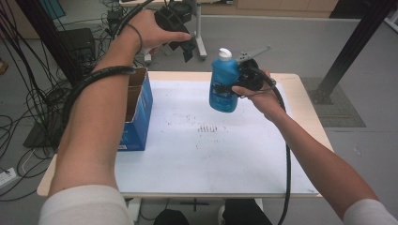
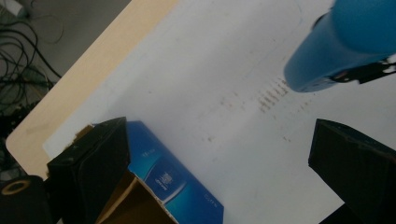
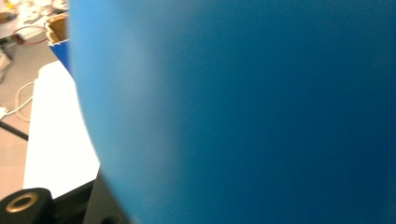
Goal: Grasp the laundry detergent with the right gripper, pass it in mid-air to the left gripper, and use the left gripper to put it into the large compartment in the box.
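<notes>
grey floor with cable bundles at 9 o'clock and a black frame post at 2 o'clock surrounds one table point(image 1: 300, 82), wooden-edged, topped with a white sheet bearing faint brown marks near its middle.

item: blue bottle point(image 1: 223, 82), white cap, upright, held in the air above the table's far half, toward 1 o'clock from the sheet's centre. its blue side sits close up against the right gripper view's lens point(image 3: 243, 107).

item: right gripper point(image 1: 234, 86), clenched on the bottle's middle from the 3 o'clock side.

item: left gripper point(image 1: 185, 44), raised beyond the table's far edge at 11 o'clock, jaws spread wide with nothing between them; seen along those jaws, the table lies below.

item: blue carton point(image 1: 138, 110), top flaps open, standing on the table's 9 o'clock edge, well apart from the bottle.
</notes>
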### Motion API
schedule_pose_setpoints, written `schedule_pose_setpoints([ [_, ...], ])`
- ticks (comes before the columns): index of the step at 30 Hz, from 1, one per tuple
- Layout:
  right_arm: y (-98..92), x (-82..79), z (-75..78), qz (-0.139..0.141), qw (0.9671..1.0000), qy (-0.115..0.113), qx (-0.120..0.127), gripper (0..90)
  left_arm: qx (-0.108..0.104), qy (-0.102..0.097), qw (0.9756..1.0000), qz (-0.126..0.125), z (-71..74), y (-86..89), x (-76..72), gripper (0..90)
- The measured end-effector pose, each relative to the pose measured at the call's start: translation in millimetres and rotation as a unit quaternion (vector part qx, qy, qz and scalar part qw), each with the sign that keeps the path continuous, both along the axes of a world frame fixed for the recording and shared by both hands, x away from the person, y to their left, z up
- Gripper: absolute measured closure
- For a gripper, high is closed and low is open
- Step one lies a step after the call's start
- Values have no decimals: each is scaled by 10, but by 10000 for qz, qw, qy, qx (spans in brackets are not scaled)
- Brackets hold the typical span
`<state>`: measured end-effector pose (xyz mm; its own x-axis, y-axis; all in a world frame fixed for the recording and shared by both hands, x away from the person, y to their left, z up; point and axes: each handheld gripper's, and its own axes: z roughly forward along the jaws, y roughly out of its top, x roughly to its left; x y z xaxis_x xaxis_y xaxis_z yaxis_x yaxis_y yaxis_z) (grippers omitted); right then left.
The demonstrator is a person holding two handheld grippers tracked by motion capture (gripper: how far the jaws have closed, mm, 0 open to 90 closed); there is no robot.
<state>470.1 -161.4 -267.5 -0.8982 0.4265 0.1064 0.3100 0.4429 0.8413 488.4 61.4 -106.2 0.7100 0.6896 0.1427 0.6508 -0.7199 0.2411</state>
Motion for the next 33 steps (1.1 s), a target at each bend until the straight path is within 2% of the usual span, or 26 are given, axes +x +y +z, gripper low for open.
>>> schedule_pose_setpoints([
  [1, 96, 34, 6, 174, 9998, 4, -11, 458, 64, 2, 9998, -186, 33, -17, -36, 61],
  [2, 96, 34, 6, 174, 9998, 4, -11, 458, 64, 2, 9998, -186, 33, -17, -36, 61],
  [8, 370, 108, -32, 597, 9982, 43, 33, 456, 163, 24, 9980, -604, 99, -44, -104, 62],
  [11, 442, 126, -61, 741, 9972, 54, 80, 456, 198, -1, 9968, -779, 106, -66, -129, 65],
  [15, 570, 131, -119, 1070, 9941, 57, 184, 454, 369, 18, 9933, -1097, 88, -127, -185, 66],
  [17, 594, 128, -127, 1123, 9935, 68, 190, 454, 402, 22, 9929, -1117, 77, -137, -198, 65],
  [22, 691, 104, -155, 1366, 9905, 2, 165, 454, 490, 57, 9892, -1383, 33, -173, -268, 65],
  [26, 741, 66, -156, 1565, 9875, -41, 189, 453, 575, 104, 9869, -1503, -7, -197, -305, 65],
  [29, 766, 36, -141, 1668, 9857, -109, 225, 453, 621, 163, 9842, -1653, -51, -227, -313, 66],
  [33, 779, 12, -131, 1739, 9844, -166, 208, 452, 646, 239, 9832, -1689, -85, -249, -325, 67],
])
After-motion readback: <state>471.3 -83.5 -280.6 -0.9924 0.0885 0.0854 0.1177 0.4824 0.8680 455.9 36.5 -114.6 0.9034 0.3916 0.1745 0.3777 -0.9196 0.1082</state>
